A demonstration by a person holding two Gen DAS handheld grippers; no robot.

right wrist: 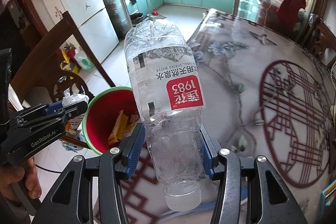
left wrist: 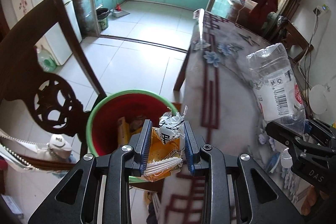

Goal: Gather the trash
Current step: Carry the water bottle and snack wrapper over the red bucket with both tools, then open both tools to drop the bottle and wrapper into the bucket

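The left gripper (left wrist: 168, 146) is clamped on a crumpled orange-and-white wrapper (left wrist: 168, 140), its blue pads pressing both sides of it. In the left wrist view the wrapper hangs at about five o'clock over the rim of the bin (left wrist: 90, 131), a red pail with a green lip that stands on the floor beside the table (left wrist: 231, 87); yellow packaging already lies inside it. A dark wooden chair (left wrist: 52, 85) stands at nine o'clock from the bin.

The right gripper (right wrist: 172, 148) is closed on a clear plastic bottle (right wrist: 166, 81), gripped near its neck, cap toward the camera and base pointing away. In the right wrist view the bottle sits over the table edge, with the bin (right wrist: 105, 119) at about eight o'clock from it.
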